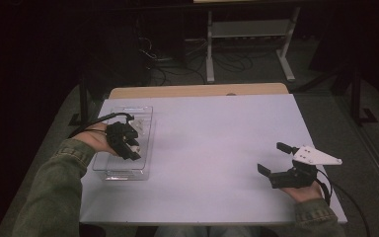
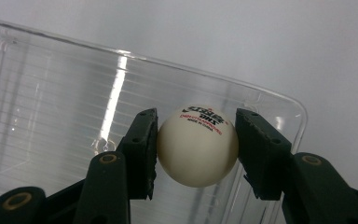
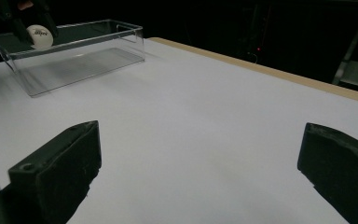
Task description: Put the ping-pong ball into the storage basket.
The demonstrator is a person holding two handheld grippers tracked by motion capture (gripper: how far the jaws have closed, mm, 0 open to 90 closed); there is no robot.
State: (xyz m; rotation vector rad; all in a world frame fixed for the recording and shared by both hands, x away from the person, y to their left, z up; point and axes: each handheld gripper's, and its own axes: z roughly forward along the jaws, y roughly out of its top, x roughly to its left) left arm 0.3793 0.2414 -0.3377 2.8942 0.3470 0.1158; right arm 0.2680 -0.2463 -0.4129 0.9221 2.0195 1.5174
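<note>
My left gripper (image 2: 196,135) is shut on a white ping-pong ball (image 2: 197,145) with red and black print, held just above the clear plastic bin (image 2: 51,116). In the high view that left gripper (image 1: 131,147) hangs over the bin (image 1: 121,170) at the table's left. From the right gripper view the ball (image 3: 39,36) shows above the bin (image 3: 74,65), far left. My right gripper (image 1: 271,160) rests near the table's front right with its jaws wide apart and nothing between them; in its own view the gripper (image 3: 198,154) frames bare white tabletop.
The white table (image 1: 212,148) has a wooden strip (image 1: 197,90) along its far edge. Beyond it on the dark floor stand a grey metal frame (image 1: 249,29) and loose cables (image 1: 177,66). Sleeved forearms enter from the bottom corners.
</note>
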